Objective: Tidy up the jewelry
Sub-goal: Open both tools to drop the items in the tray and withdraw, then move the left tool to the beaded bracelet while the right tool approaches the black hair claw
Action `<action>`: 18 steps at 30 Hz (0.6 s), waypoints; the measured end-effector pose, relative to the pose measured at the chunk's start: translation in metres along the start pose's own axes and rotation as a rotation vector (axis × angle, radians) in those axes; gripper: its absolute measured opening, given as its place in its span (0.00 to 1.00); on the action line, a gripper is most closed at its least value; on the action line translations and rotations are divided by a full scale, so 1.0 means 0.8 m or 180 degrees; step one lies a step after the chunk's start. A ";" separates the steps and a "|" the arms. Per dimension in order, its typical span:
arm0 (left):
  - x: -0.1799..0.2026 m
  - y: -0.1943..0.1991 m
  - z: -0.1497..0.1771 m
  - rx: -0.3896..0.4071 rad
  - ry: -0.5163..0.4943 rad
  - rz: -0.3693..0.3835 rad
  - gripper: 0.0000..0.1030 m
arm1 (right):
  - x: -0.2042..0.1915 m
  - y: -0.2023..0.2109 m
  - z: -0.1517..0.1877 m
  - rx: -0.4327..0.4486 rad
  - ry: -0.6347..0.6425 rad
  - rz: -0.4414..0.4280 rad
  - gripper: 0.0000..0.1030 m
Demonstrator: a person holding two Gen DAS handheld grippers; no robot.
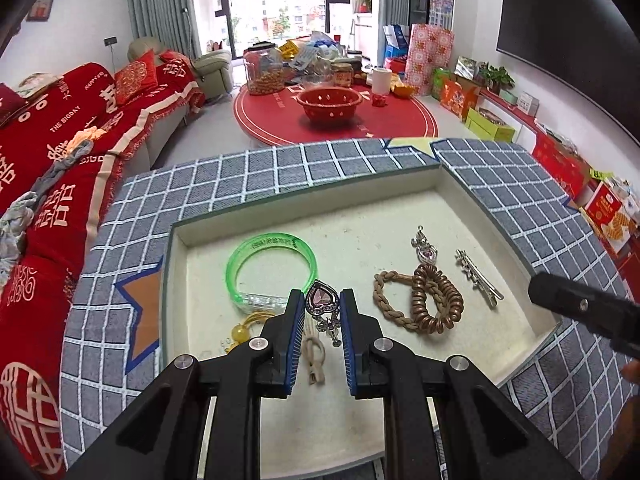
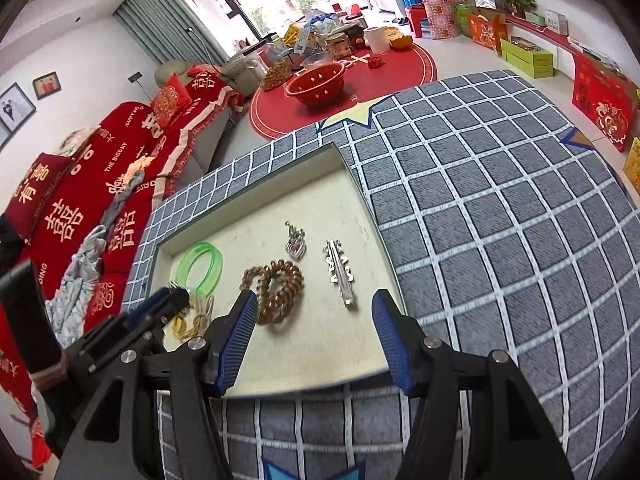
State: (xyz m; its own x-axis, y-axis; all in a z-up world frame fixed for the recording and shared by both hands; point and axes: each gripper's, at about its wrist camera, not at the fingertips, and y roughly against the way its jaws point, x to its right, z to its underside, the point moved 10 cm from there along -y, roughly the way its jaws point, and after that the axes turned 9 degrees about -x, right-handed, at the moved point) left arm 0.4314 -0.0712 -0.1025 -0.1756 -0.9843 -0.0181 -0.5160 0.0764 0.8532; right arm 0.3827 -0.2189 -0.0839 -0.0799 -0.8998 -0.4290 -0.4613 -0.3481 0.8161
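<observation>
Blue-padded and black-armed, the left tongs (image 1: 320,310) stand close about a pink heart pendant (image 1: 322,298), one pad at each side of it, though whether they truly pinch it cannot be told from the pictures; its small silver charms hang down between the pads; the right tongs (image 2: 316,304) are spread wide over the near part of a shallow cream tray (image 2: 256,204), holding nothing. Just left of the left tongs lies a green bangle (image 1: 272,268), flat on the tray floor; below it are a yellow bead cord (image 1: 244,330) and a beige clip (image 1: 314,360). Between the spread right pads, farther in, lie a brown coil hair tie (image 2: 280,286), touching a braided loop (image 1: 390,300), and a silver hair clip (image 2: 340,276); beyond them rests a small silver heart charm (image 2: 295,242). All the pieces sit in the one tray, sunk into a grey checked tabletop (image 2: 500,220).
</observation>
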 end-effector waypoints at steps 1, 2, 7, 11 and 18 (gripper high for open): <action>-0.002 0.006 0.000 0.0030 0.0008 -0.0002 0.30 | -0.001 0.003 0.002 0.0004 -0.0001 -0.0003 0.62; -0.003 0.009 0.001 0.0047 0.0011 -0.0005 0.43 | -0.001 0.006 0.005 0.0007 0.0000 -0.0002 0.64; -0.016 0.048 0.002 0.0326 0.0086 -0.0104 1.00 | -0.005 0.024 0.019 0.0058 0.0072 0.0046 0.74; -0.022 0.065 0.010 0.0330 0.0077 -0.0101 1.00 | -0.012 0.033 0.035 0.0061 0.0116 0.0064 0.79; -0.048 0.097 0.043 0.0362 0.0173 -0.0081 1.00 | -0.020 0.052 0.057 0.0168 0.0213 0.0160 0.90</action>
State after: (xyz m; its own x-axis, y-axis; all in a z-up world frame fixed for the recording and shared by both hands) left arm 0.3691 -0.0223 -0.0539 -0.1173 -0.9931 -0.0080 -0.6118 0.0659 0.7882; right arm 0.3242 -0.2066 -0.0608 -0.0457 -0.9319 -0.3598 -0.5043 -0.2894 0.8136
